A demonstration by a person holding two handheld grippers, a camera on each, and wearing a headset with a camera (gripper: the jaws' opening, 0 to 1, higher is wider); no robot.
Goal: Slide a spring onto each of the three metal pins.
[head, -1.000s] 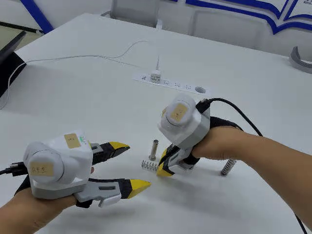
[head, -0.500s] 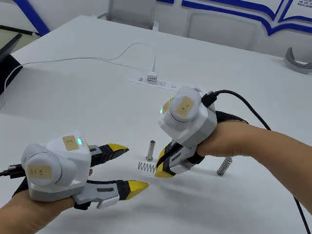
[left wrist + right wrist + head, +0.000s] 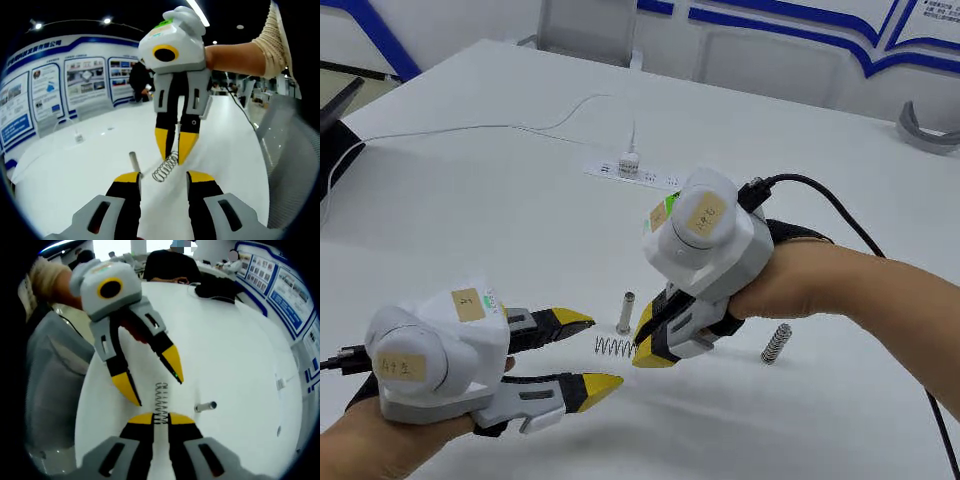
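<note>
Changes little over the last second: still nips the near end of the spring (image 3: 160,400) between the closed tips of the right gripper (image 3: 161,419), coil sticking straight out ahead of them. Keeps the left gripper (image 3: 607,350) gaping, holding nothing, the coil's free end pointing into its gap. Leaves the pin (image 3: 625,312) upright and bare, just beside the right jaws. Means threading not begun; probably calls for tipping the coil upright above the pin. Leaves a second spring (image 3: 775,343) well behind the right jaws.

Thin coiled wire spring (image 3: 613,347): bare metal, shiny.
Short grey cylindrical pin (image 3: 625,312): smooth metal, dull sheen.
Wide white worktop (image 3: 470,200): smooth, nearly matt, soft sheen.
</note>
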